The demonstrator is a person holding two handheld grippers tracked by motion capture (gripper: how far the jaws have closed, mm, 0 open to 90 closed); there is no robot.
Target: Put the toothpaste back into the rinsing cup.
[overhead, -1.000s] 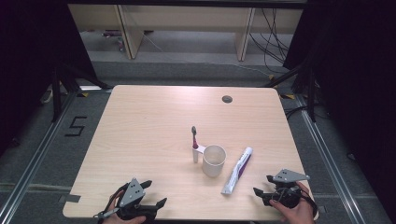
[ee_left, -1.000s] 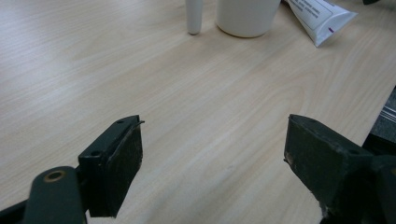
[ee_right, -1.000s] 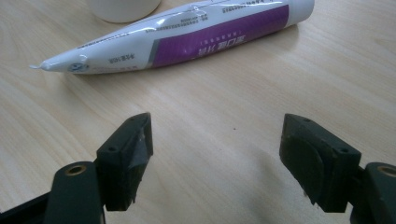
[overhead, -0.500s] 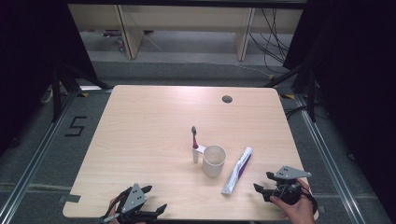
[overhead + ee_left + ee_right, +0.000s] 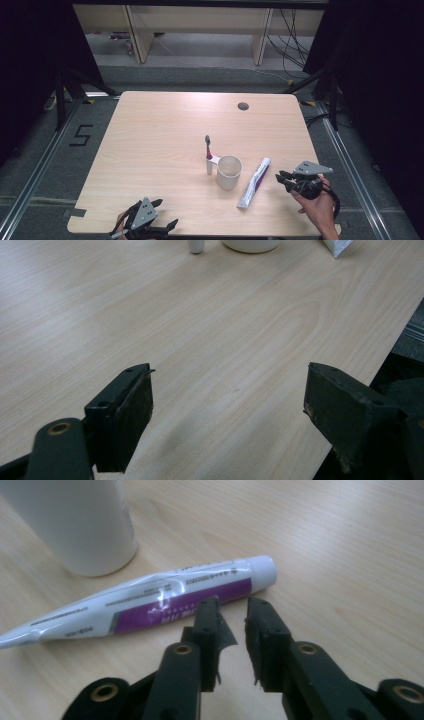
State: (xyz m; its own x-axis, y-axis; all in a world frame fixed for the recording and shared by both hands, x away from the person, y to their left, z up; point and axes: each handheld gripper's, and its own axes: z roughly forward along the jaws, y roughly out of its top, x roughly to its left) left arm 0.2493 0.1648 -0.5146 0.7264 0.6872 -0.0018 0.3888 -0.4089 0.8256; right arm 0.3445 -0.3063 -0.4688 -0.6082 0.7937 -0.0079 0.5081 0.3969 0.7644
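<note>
A white and purple toothpaste tube (image 5: 254, 182) (image 5: 150, 600) lies on the wooden table (image 5: 165, 130), right of a white cup (image 5: 229, 172) (image 5: 75, 525). A toothbrush (image 5: 208, 150) stands upright just left of the cup. My right gripper (image 5: 280, 179) (image 5: 231, 607) hovers just right of the tube near its cap end. Its jaws have just been closing and stand a narrow gap apart, with nothing between them. My left gripper (image 5: 165, 214) (image 5: 230, 405) sits at the table's near left edge, jaws wide open over bare wood.
A round cable hole (image 5: 243, 106) sits near the far edge of the table. Dark floor and shelving legs surround the table. In the left gripper view, the cup's base (image 5: 251, 244) and the tube's crimped end (image 5: 337, 246) show at the top.
The right gripper has moved up and toward the toothpaste tube, and its jaws have narrowed. The left gripper has stayed at the near left edge.
</note>
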